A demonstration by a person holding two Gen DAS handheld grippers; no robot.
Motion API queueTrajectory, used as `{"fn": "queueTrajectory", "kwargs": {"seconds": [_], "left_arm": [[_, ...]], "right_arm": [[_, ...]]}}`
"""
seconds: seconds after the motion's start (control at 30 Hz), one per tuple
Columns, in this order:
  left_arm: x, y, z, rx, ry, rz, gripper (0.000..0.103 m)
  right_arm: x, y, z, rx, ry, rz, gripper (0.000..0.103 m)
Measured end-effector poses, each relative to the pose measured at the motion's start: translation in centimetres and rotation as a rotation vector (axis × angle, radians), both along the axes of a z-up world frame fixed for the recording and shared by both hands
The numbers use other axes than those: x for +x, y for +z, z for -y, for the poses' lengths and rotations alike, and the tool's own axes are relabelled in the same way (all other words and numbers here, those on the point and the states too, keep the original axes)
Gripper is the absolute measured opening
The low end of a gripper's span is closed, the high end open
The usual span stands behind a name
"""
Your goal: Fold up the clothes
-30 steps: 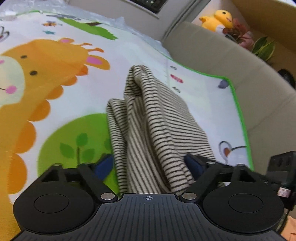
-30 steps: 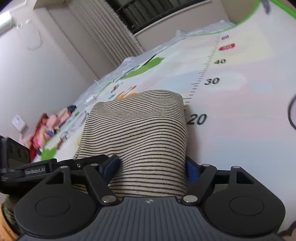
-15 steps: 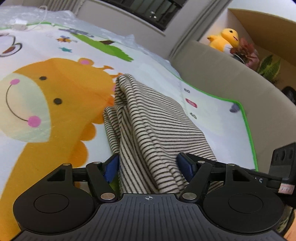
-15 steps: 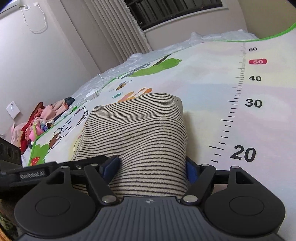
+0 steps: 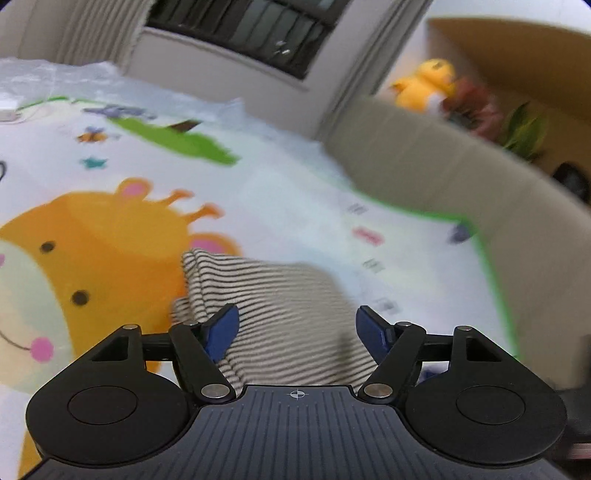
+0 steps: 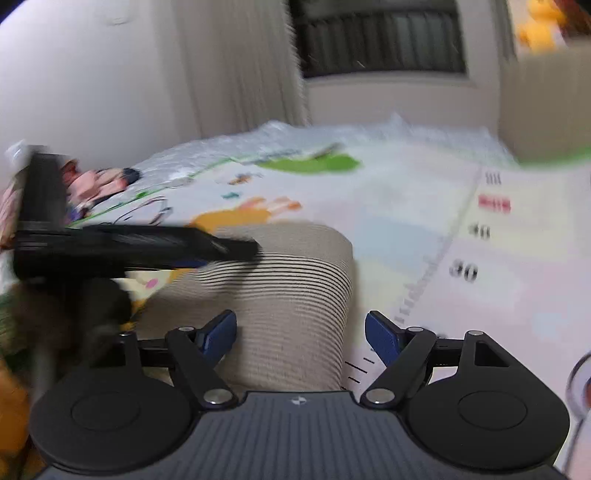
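Both grippers have let go of the striped garment (image 5: 280, 314) since half a second ago.

Nearest, the left gripper (image 5: 297, 328) and right gripper (image 6: 300, 334) hold their jaws wide around the folded garment, which lies on a cartoon play mat (image 5: 110, 236). Farther right runs a beige sofa (image 5: 461, 162) with a yellow plush toy (image 5: 424, 85); a dark window (image 5: 251, 33) sits farthest.

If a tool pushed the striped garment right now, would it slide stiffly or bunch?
Probably bunch: the striped garment lies in soft rounded folds. It looks light and knitted, so likely floppy, possibly unfolding on the mat.
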State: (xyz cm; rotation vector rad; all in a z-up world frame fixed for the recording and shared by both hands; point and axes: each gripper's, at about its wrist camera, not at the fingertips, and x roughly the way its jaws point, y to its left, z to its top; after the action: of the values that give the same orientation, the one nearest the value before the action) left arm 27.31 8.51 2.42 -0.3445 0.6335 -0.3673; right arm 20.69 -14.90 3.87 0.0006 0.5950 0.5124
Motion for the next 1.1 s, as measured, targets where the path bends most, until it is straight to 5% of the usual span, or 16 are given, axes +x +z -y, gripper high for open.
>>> {"fn": "queueTrajectory", "kwargs": {"seconds": [0.23, 0.3, 0.53, 0.7, 0.83, 1.1], "left_arm": [[-0.2, -0.4, 0.5, 0.073, 0.013, 0.001, 0.077], [-0.3, -0.5, 0.2, 0.079, 0.011, -0.003, 0.077], [-0.3, -1.1, 0.0, 0.086, 0.014, 0.007, 0.080], [-1.2, -1.3, 0.0, 0.107, 0.023, 0.047, 0.082], [-5.8, -0.4, -0.4, 0.155, 0.090, 0.088, 0.090], [-17.8, -0.9, 0.9, 0.179, 0.296, 0.041, 0.103]], "right_arm": [[0.8, -3.6, -2.4, -0.071, 0.026, -0.019, 0.087], [1.6, -4.4, -1.6, -0.002, 0.014, -0.083, 0.088], [2.0, -4.8, -1.8, -0.015, -0.041, -0.094, 0.103], [2.2, -4.5, -1.6, 0.020, -0.094, -0.118, 0.103], [-1.2, -4.0, 1.0, 0.095, -0.157, -0.082, 0.103], [-9.5, -4.8, 3.9, -0.010, -0.189, 0.053, 0.103]]}}
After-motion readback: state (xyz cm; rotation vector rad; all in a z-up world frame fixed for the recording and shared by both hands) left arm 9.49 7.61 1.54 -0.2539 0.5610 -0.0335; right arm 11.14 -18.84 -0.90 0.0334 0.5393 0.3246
